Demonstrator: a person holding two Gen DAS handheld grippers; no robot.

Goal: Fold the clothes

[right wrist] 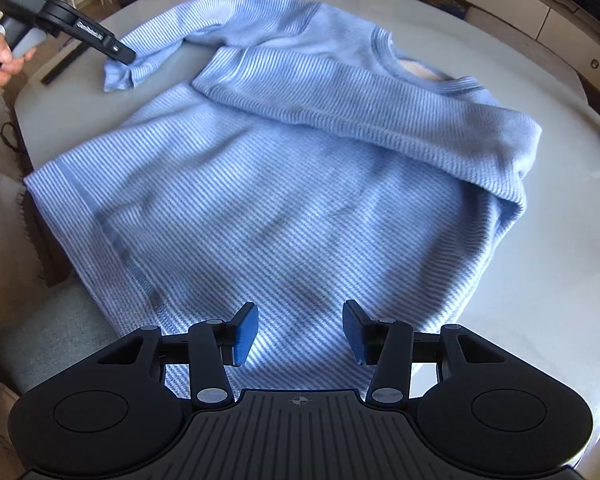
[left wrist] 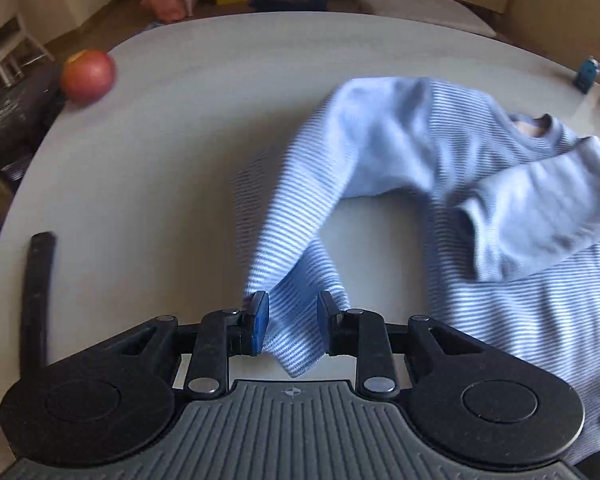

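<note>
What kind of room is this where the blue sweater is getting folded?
Probably a room in someone's home, maybe a dining or living area. The sweater lies on a pale round table with an apple near its edge, and white cabinets with drawers stand behind it.

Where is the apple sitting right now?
The apple sits at the table's far left edge in the left wrist view, well clear of the blue sweater; in the right wrist view it shows at top left, beyond the sleeve.
</note>
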